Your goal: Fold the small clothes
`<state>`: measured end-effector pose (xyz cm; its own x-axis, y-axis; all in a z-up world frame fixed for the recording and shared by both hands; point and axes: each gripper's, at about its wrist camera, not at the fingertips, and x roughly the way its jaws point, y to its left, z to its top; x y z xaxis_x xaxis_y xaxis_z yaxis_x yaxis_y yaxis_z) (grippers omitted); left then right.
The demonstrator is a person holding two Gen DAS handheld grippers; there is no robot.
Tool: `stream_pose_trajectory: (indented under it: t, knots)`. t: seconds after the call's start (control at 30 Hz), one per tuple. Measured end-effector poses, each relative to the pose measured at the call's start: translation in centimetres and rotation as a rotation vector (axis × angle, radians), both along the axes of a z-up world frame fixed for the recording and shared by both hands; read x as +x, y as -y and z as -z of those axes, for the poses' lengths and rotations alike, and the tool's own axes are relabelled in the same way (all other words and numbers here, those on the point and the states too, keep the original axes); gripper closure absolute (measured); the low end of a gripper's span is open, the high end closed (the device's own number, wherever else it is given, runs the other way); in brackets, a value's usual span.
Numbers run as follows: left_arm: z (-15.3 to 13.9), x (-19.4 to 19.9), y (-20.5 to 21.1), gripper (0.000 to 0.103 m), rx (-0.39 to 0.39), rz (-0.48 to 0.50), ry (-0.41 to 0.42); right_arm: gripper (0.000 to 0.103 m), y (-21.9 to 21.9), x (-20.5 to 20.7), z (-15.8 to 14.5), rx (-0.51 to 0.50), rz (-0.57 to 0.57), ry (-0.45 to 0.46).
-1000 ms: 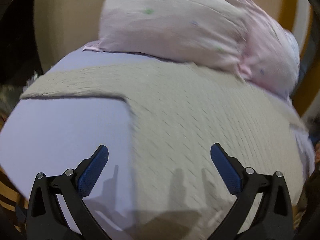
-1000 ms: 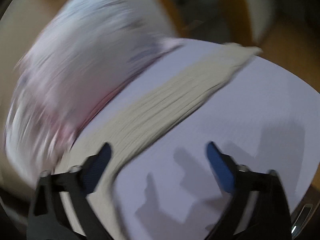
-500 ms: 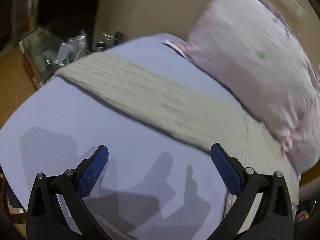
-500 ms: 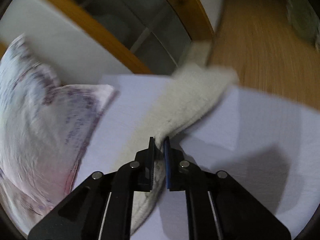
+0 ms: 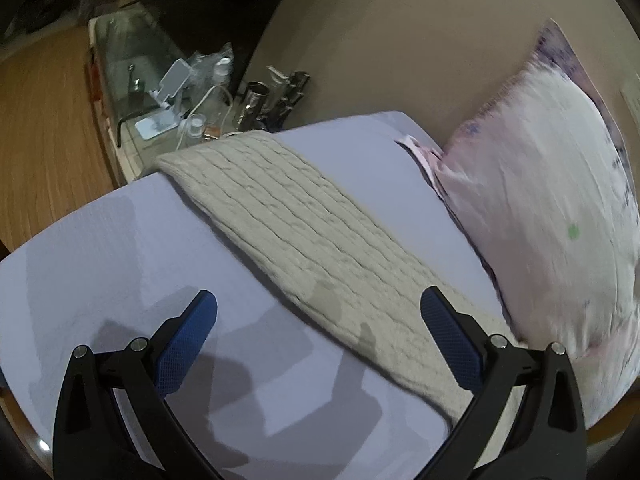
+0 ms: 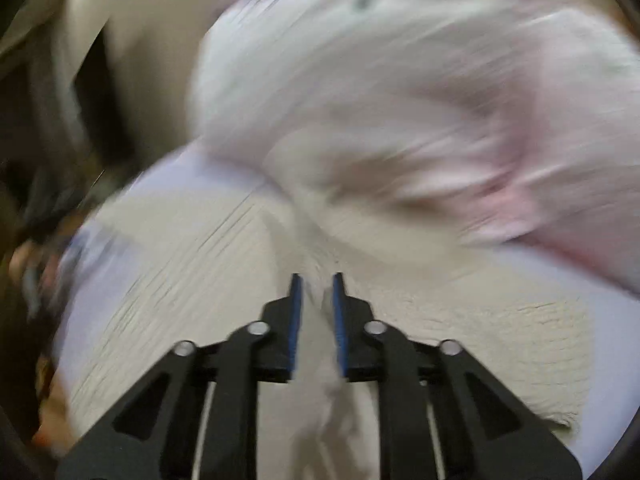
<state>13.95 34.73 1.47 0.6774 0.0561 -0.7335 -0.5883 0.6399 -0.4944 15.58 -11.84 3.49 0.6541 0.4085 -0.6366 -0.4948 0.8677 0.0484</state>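
Note:
A beige knitted garment (image 5: 304,232) lies in a long band across the lilac bed sheet (image 5: 120,248). My left gripper (image 5: 318,340) is open and empty, hovering above the garment's near edge. In the blurred right wrist view my right gripper (image 6: 317,312) is shut on a fold of the same beige garment (image 6: 180,280), which runs between the blue pads (image 6: 295,320) and spreads below them.
A pink patterned pillow (image 5: 540,208) lies at the right against the beige headboard (image 5: 400,40); it fills the top of the right wrist view (image 6: 400,80). A glass bedside table (image 5: 160,92) with small items stands beyond the bed's far corner. Wooden floor (image 5: 44,140) lies to the left.
My right gripper closed on the garment half a second ago and has swung with it toward the pillow. My left gripper stayed open and turned left along the garment.

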Motion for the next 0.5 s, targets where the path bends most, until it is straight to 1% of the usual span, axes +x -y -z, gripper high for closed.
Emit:
stream_pose_trajectory:
  t: [0.03, 0.07, 0.1, 0.13, 0.17, 0.23, 0.27, 0.3, 0.33, 0.37, 0.4, 0.43, 0.5]
  knots:
    - [0.2, 0.1, -0.3, 0.002, -0.014, -0.01, 0.004, 0.071, -1.0, -0.4, 0.7, 0.007, -0.026, -0.034]
    - [0.1, 0.0, -0.9, 0.003, -0.023, -0.025, 0.021, 0.063, -1.1, -1.0, 0.9, 0.032, -0.029, -0.045]
    - [0.2, 0.0, -1.4, 0.006, -0.03, -0.037, 0.022, 0.052, -0.4, -1.5, 0.7, 0.06, -0.015, -0.041]
    - [0.2, 0.1, -1.8, 0.01, -0.039, -0.048, 0.03, 0.047, 0.8, -1.7, 0.1, 0.096, 0.022, -0.03]
    - [0.3, 0.1, -2.5, 0.012, -0.051, -0.067, 0.04, 0.04, 2.4, -0.7, -0.4, 0.119, 0.055, -0.024]
    - [0.5, 0.1, -3.6, 0.025, -0.071, -0.102, 0.056, 0.036, 5.3, 0.0, -1.2, 0.166, 0.114, -0.015]
    - [0.6, 0.1, -4.3, 0.028, -0.082, -0.123, 0.066, 0.034, 6.8, 0.1, -1.4, 0.191, 0.149, -0.014]
    - [0.7, 0.2, -4.8, 0.037, -0.091, -0.138, 0.07, 0.032, 8.2, 0.2, -1.7, 0.21, 0.171, -0.015]
    - [0.9, 0.4, -5.5, 0.053, -0.105, -0.155, 0.062, 0.032, 9.4, -0.1, -1.6, 0.229, 0.193, -0.016]
    - [1.1, 0.5, -6.1, 0.063, -0.122, -0.166, 0.058, 0.031, 10.0, 0.5, -1.7, 0.235, 0.205, -0.018]
    - [1.2, 0.6, -6.5, 0.086, -0.131, -0.173, 0.056, 0.031, 10.6, 0.8, -1.8, 0.24, 0.217, -0.018]
    - [1.0, 0.8, -6.7, 0.095, -0.122, -0.177, 0.052, 0.031, 11.4, 1.4, -2.0, 0.245, 0.226, -0.02]
    - [-0.9, 1.7, -6.0, 0.095, -0.041, -0.151, 0.055, 0.031, 12.5, 1.3, -1.8, 0.255, 0.245, -0.019]
